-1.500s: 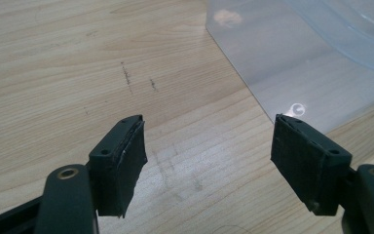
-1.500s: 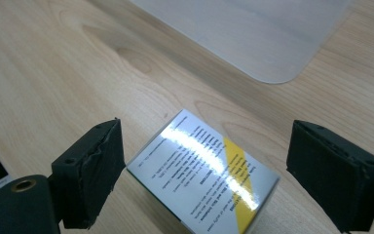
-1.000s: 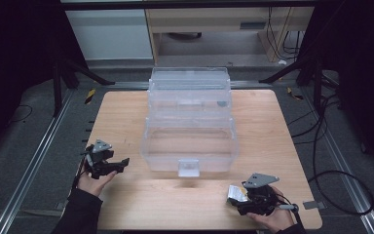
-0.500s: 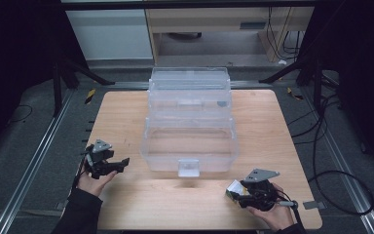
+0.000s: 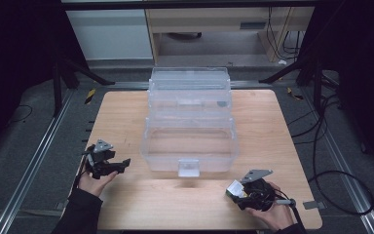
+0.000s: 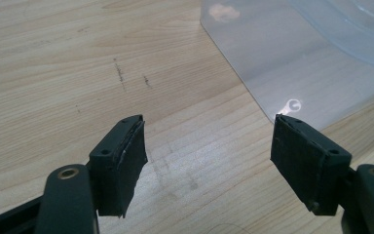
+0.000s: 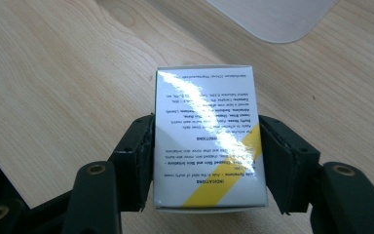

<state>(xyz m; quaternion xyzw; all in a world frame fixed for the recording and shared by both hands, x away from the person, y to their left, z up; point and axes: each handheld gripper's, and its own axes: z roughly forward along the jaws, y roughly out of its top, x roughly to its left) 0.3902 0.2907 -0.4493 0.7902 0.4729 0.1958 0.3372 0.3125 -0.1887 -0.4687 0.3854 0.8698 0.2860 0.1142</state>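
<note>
Wooden table point(image 5: 136, 122), right tool point(image 5: 237, 191) slightly nearer

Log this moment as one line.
left hand-held gripper: open, empty | right hand-held gripper: shut on small box | clear bin: mid-table, open

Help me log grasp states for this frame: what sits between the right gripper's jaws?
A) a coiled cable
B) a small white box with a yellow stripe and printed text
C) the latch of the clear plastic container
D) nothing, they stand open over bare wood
B: in the right gripper view, the jaws of the right gripper press both sides of the small white box.
</note>
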